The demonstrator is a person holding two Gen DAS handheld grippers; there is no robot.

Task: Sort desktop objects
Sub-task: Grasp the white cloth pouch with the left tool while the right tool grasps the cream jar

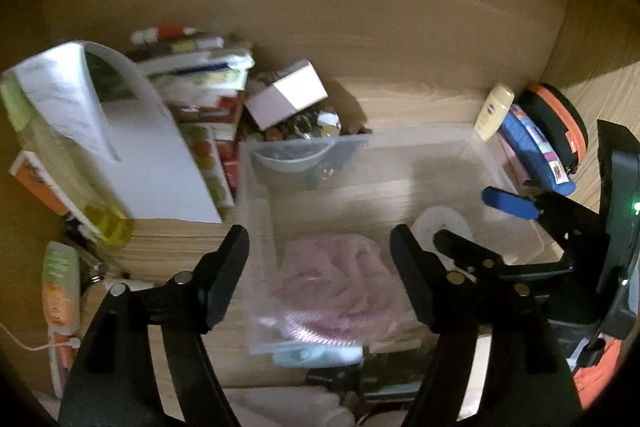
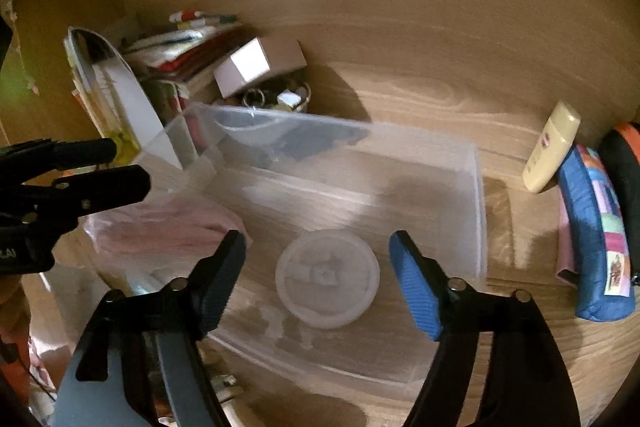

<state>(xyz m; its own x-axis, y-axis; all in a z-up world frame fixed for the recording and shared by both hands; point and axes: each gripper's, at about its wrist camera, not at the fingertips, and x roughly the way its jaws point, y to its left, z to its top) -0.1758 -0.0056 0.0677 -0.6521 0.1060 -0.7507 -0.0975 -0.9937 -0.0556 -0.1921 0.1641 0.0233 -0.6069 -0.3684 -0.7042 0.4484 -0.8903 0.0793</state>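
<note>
Where clutter lines it, wooden desk [image 2: 420, 95].

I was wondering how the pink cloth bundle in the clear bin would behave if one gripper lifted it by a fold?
The pink cloth bundle looks soft and crumpled, so it would probably drape and sag rather than hold its shape. It seems light for its bulk. Lying loosely in the clear bin, beside the round white lid, it should neither roll nor tip, though a trailing fold might drag on the wall.
</note>
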